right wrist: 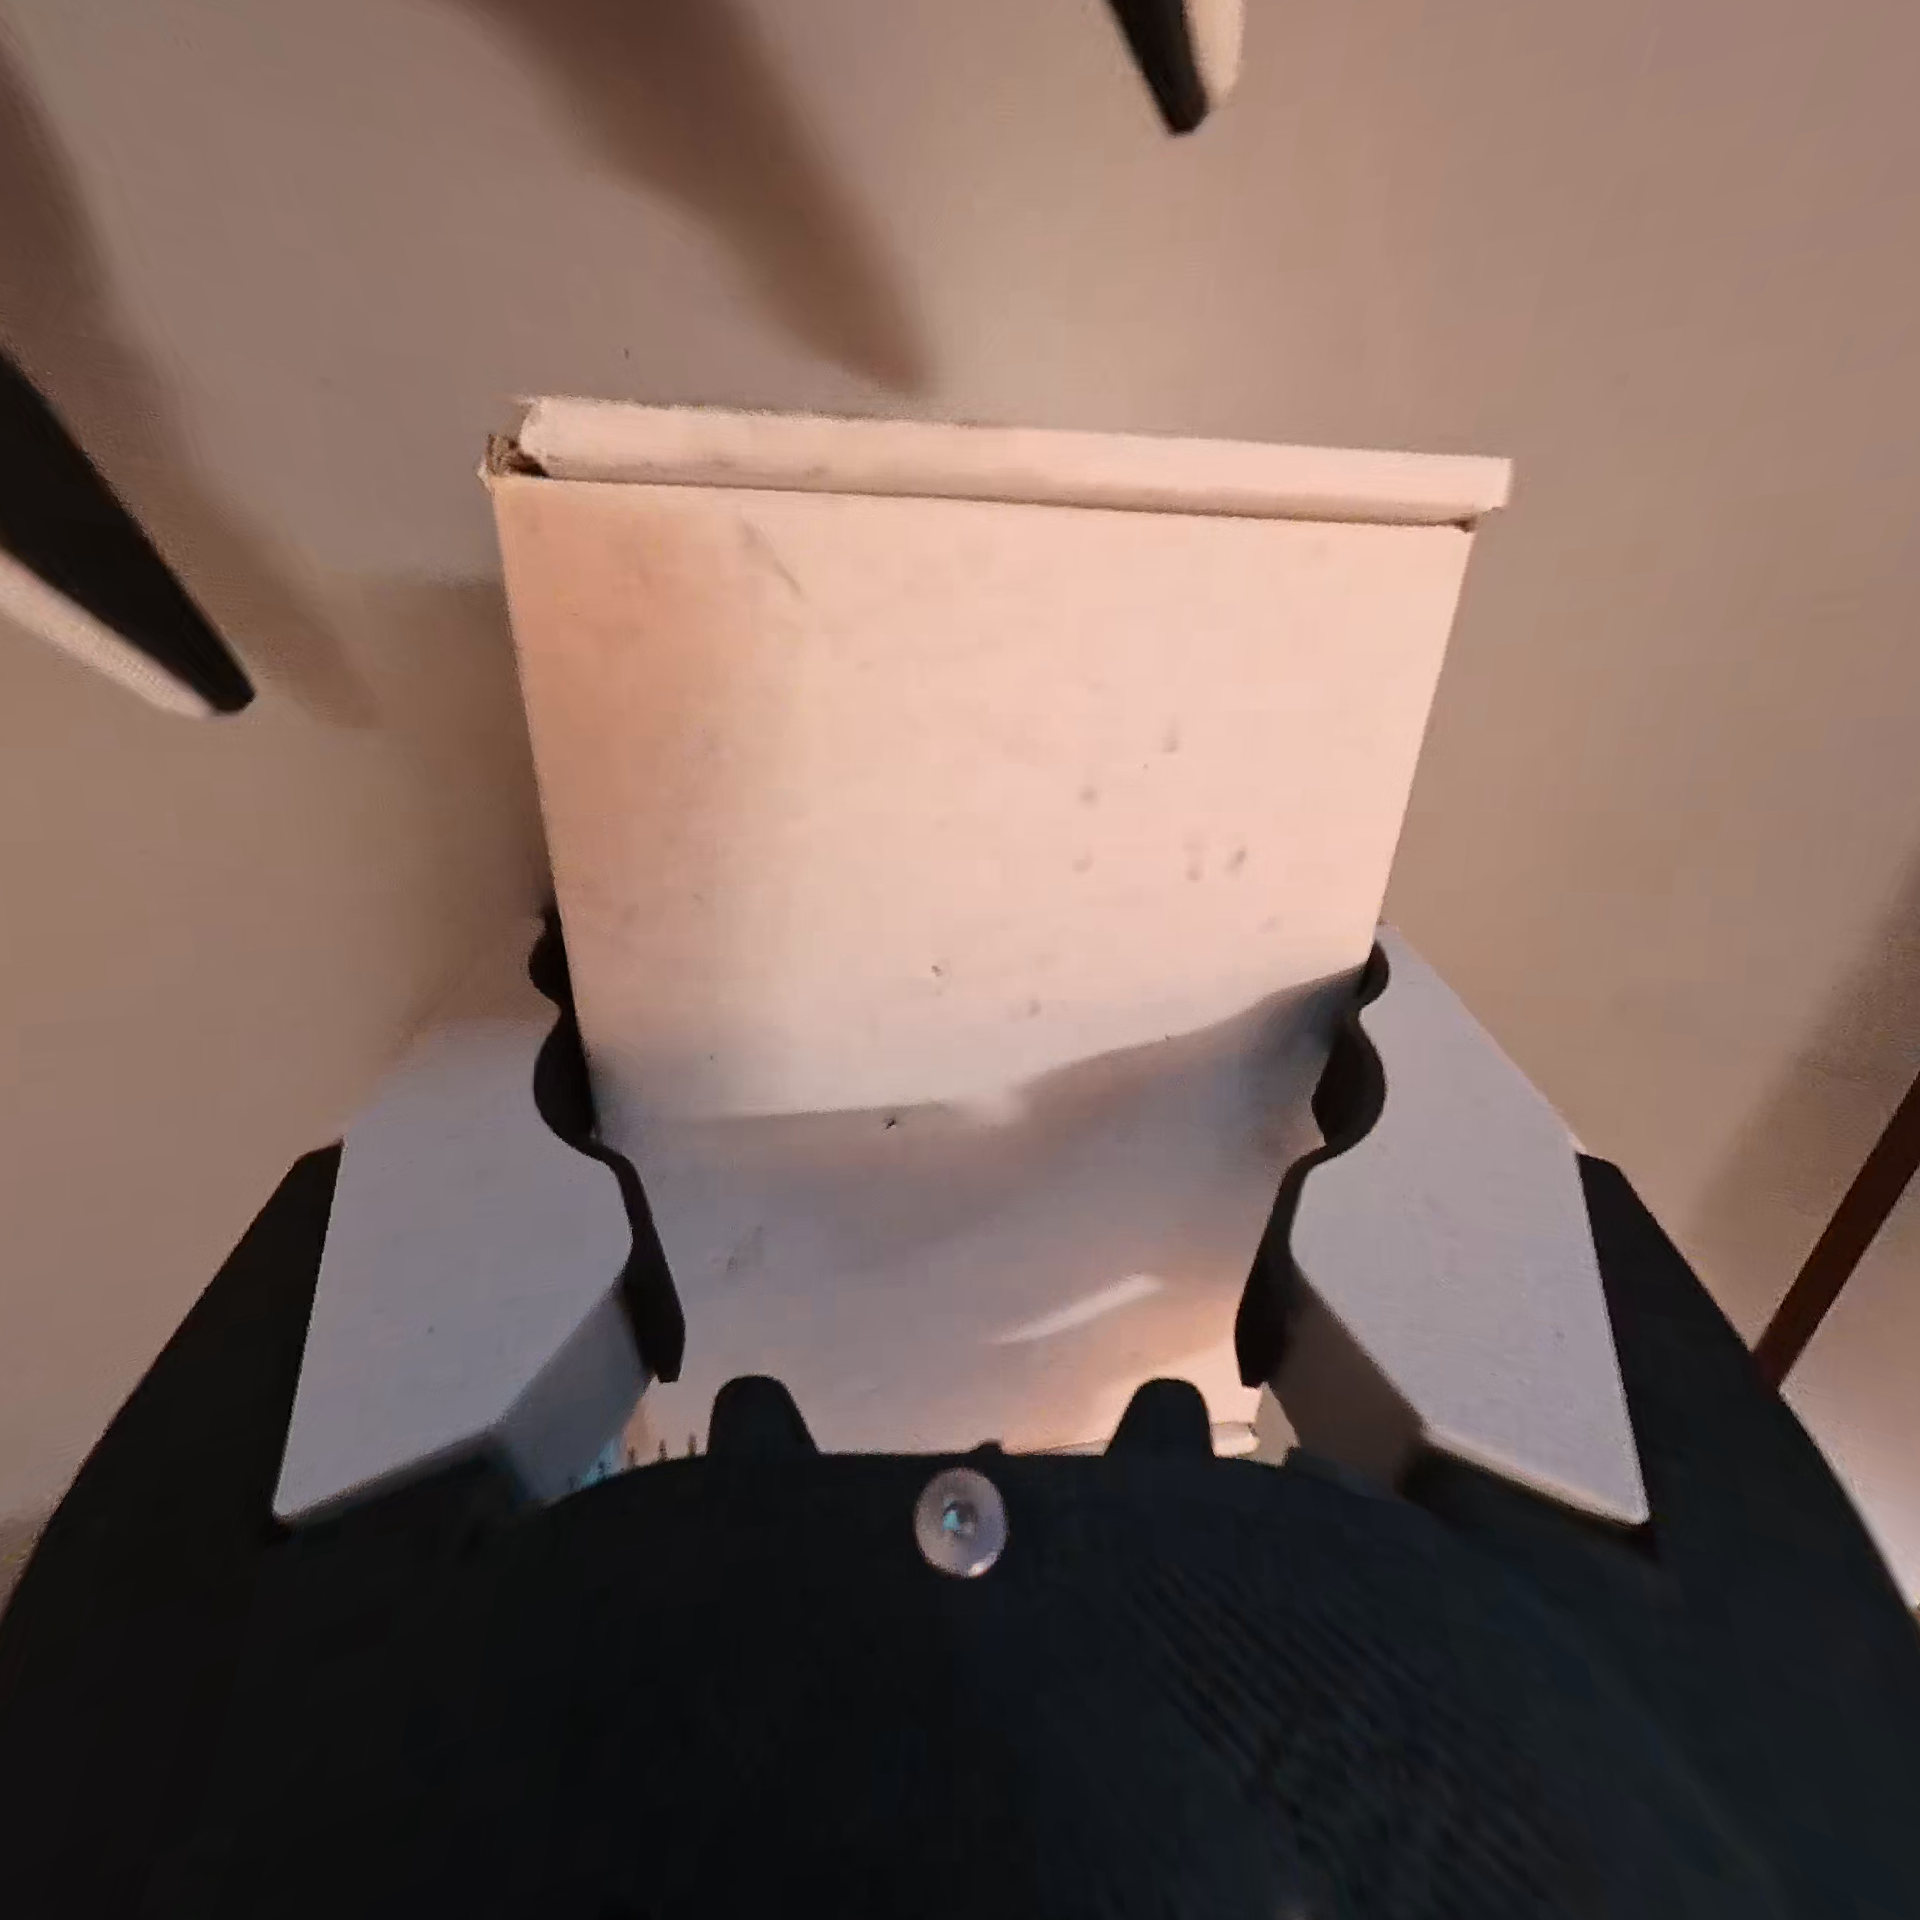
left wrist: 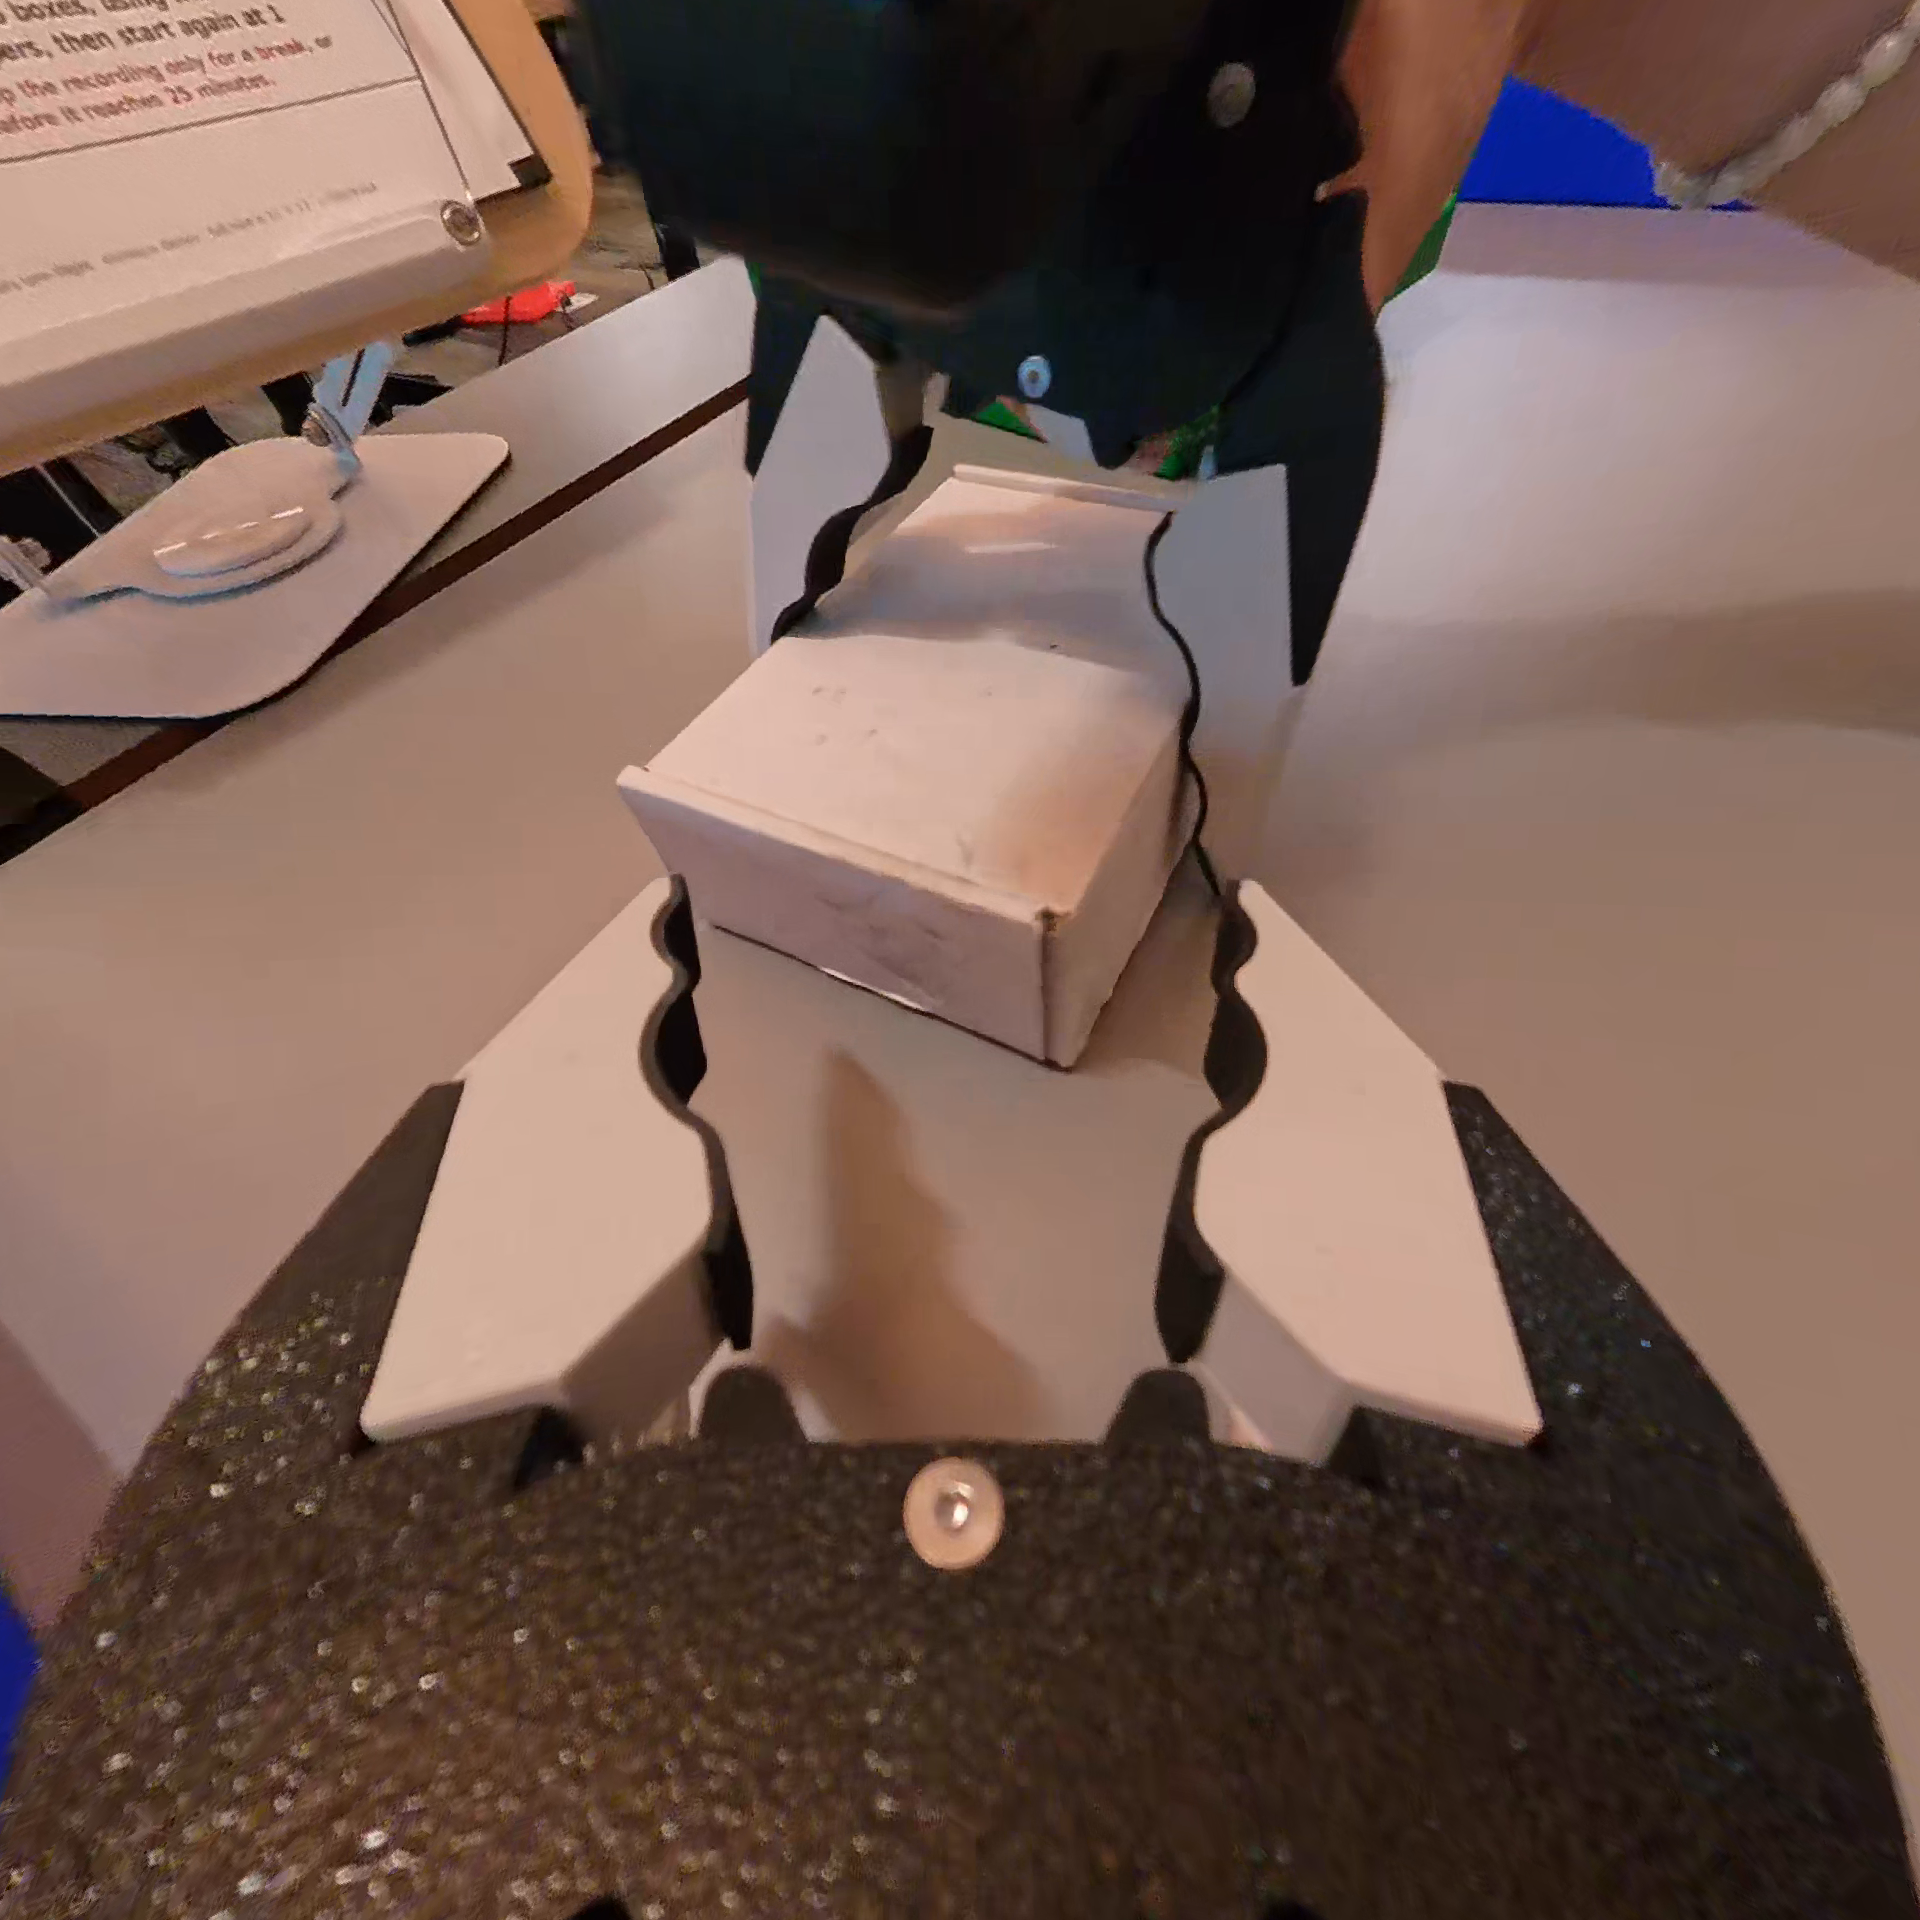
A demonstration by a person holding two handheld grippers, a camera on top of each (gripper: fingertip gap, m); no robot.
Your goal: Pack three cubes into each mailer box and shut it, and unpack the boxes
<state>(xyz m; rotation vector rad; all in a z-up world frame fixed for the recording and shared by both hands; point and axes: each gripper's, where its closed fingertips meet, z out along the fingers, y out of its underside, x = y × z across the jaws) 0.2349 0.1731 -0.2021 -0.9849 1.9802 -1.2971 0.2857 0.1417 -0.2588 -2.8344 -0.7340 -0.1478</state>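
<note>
- The box [left wrist: 914,831], a closed white mailer, sits on the pale table [left wrist: 1610,831], its lid scuffed with grey marks.
- In the left wrist view the left hand-held gripper [left wrist: 956,935] is wide open with nothing in its grasp; the near end of the box lies just ahead of its fingertips [left wrist: 1242,925], toward 12 o'clock.
- The right hand-held gripper [left wrist: 997,634] comes in from 12 o'clock in that view, pointing back at the camera, and its fingers straddle the far end of the box.
- In the right wrist view the right hand-held gripper [right wrist: 961,956] has the box [right wrist: 977,790] between its fingers [right wrist: 1455,1195]. Both black wavy pads lie right against the sides of the box, so it appears to have hold of it.
- The box fills the middle of that view and its folded front edge lies at 12 o'clock.
- Two dark tips of the left hand-held gripper [right wrist: 644,374] show at 9 and 1 o'clock in the right wrist view, apart from the box.
- A white stand [left wrist: 239,582] with a printed sheet [left wrist: 197,135] is at 10 o'clock in the left wrist view, on a neighbouring surface.
- A wrist with a beaded bracelet [left wrist: 1797,125] shows at 1 o'clock.
</note>
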